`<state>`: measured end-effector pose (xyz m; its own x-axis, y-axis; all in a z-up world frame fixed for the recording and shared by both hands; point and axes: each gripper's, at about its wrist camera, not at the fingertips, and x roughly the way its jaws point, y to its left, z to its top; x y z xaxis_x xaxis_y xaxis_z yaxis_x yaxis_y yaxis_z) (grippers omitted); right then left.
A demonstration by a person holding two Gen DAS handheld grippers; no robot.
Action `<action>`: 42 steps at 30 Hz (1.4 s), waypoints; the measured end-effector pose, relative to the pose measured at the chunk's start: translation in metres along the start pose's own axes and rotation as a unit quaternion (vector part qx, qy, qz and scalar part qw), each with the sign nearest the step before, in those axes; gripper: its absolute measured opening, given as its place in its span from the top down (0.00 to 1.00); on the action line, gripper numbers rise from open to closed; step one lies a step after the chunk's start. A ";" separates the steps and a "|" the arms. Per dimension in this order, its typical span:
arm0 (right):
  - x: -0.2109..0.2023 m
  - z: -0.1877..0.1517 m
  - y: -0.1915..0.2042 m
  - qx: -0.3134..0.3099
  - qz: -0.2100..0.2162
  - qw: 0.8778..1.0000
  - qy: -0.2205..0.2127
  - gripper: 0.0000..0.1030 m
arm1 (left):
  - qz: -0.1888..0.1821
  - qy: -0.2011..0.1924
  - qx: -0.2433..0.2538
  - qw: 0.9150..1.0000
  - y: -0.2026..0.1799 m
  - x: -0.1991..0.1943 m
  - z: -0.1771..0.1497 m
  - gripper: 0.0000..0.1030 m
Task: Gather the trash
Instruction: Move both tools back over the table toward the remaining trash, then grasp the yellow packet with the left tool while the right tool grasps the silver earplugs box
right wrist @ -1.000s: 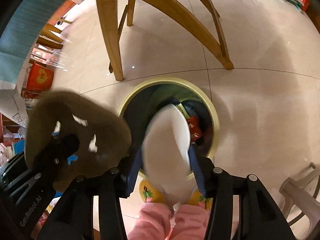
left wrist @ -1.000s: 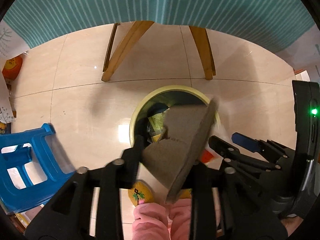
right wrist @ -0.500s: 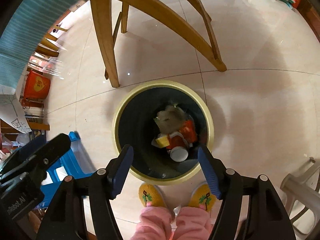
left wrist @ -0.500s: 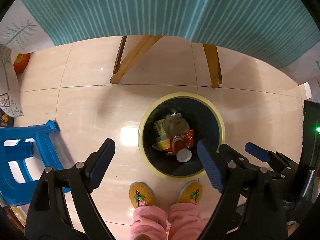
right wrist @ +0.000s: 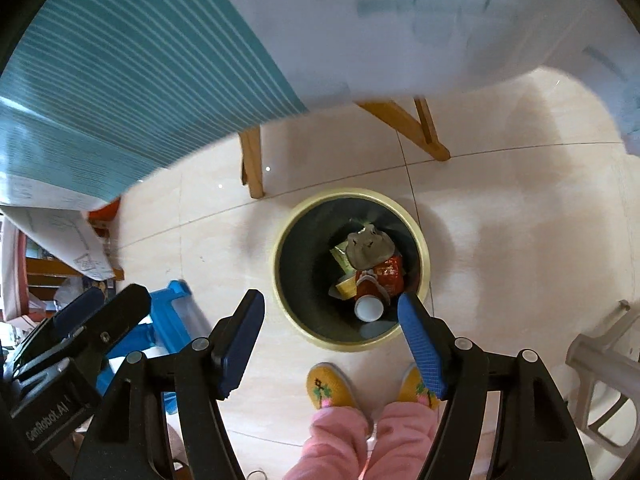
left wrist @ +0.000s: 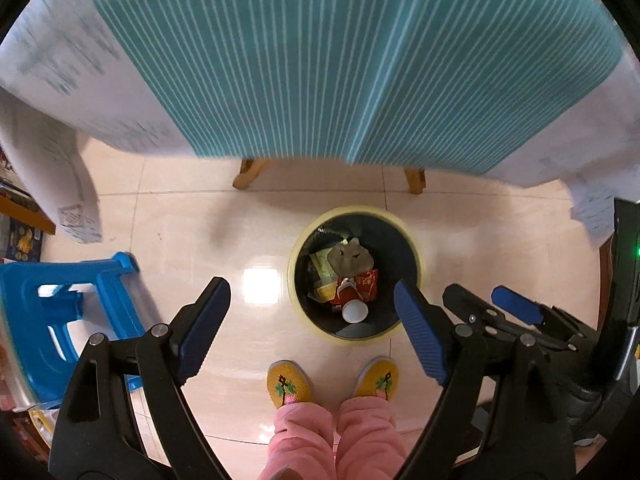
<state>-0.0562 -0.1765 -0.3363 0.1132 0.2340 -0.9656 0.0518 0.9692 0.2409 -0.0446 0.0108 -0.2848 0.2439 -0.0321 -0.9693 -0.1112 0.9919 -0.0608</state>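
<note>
Both loads look to be in, so this is the pull-away after a drop. The round yellow-rimmed bin with the dark liner (left wrist: pixel 355 272) stands on the pale tiled floor (left wrist: pixel 192 240), just in front of the person's yellow embroidered slippers (left wrist: pixel 289 385). Inside it lie a crumpled grey-brown paper wad (left wrist: pixel 350 256), a red snack wrapper (left wrist: pixel 362 286) and a small white paper cup (left wrist: pixel 354 312) on its side.

The left gripper (left wrist: pixel 316 328) hangs above the floor, its jaws spread wide with nothing between them; from its camera the bin sits at about one o'clock, just inside the right-hand jaw. The right gripper (right wrist: pixel 332 334) is likewise parted and empty, its jaws having just been opening, and the bin lies at about twelve o'clock, its near rim behind the right-hand jaw tip.

I'd judge the next move is to go to the counter under the teal striped cloth (left wrist: pixel 340 60) and look for more rubbish; none shows on the floor here.
</note>
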 end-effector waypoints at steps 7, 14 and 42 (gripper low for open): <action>-0.097 0.002 0.030 -0.007 0.013 1.000 -0.026 0.32 | -0.017 -0.033 0.004 0.999 0.005 -0.104 0.023 0.20; -0.207 0.005 0.073 -0.043 0.020 0.997 -0.067 0.31 | -0.018 -0.078 0.024 0.996 0.018 -0.205 0.042 0.20; -0.364 0.160 0.144 -0.100 0.011 0.973 -0.209 0.30 | -0.051 -0.148 0.003 0.988 0.054 -0.327 0.220 0.21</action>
<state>0.0684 -0.1342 0.0654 0.5080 0.2438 -0.8262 -0.1443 0.9696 0.1974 0.0815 0.1013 0.0811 0.5251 -0.0961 -0.8456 -0.0661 0.9860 -0.1531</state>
